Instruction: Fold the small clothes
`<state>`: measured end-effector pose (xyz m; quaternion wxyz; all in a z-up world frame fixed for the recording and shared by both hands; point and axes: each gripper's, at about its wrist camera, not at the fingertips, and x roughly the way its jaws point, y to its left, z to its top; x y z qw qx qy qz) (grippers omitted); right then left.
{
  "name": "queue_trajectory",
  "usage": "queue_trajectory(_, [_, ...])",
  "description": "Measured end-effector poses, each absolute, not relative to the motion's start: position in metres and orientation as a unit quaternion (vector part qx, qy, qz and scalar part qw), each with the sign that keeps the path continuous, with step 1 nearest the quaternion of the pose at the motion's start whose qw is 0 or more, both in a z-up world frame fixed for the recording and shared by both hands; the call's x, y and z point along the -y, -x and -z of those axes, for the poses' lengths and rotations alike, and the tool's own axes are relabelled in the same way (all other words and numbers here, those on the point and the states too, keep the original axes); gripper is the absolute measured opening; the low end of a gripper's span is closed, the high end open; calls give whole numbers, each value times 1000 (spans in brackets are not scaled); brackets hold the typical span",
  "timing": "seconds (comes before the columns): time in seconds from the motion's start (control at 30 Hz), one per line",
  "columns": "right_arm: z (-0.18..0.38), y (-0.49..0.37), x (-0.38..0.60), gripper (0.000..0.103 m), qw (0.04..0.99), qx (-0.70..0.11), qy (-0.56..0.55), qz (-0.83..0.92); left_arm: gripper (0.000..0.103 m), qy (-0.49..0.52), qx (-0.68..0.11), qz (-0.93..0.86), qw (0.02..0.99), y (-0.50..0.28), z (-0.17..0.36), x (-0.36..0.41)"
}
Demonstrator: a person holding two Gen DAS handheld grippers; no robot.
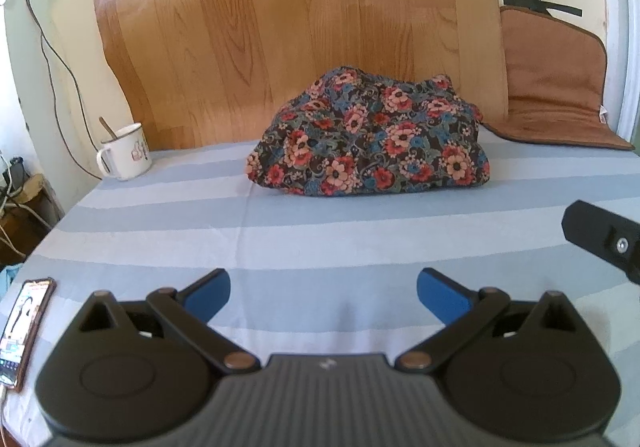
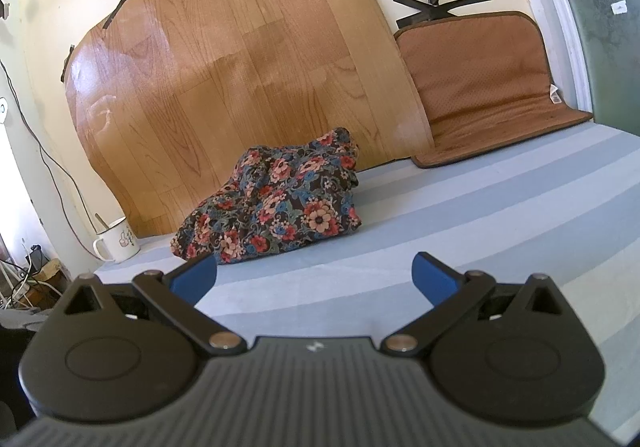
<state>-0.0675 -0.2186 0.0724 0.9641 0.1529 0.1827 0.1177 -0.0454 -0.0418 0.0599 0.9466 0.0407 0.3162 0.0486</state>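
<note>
At the left edge of a blue-and-white striped sheet lies a phone, with a white mug holding a spoon farther back. In the middle, a crumpled floral garment sits against a wood-grain board. A brown cushion leans at right. The left gripper and right gripper both hover spread wide, empty, short of the garment.

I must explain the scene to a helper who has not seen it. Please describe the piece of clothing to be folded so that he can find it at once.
Start at the large wood-pattern sheet taped to the wall behind the striped blue bed cover. At its foot, right of the white enamel mug and left of the brown cushion, lies the crumpled floral garment. It alone is dark with red, pink and blue flowers.
</note>
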Motion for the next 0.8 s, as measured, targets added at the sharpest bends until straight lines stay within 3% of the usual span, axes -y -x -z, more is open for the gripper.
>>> queue_trajectory(0.8, [-69, 66, 210, 103, 962, -195, -151, -117, 103, -30, -360, -45, 932, 47, -48, 30])
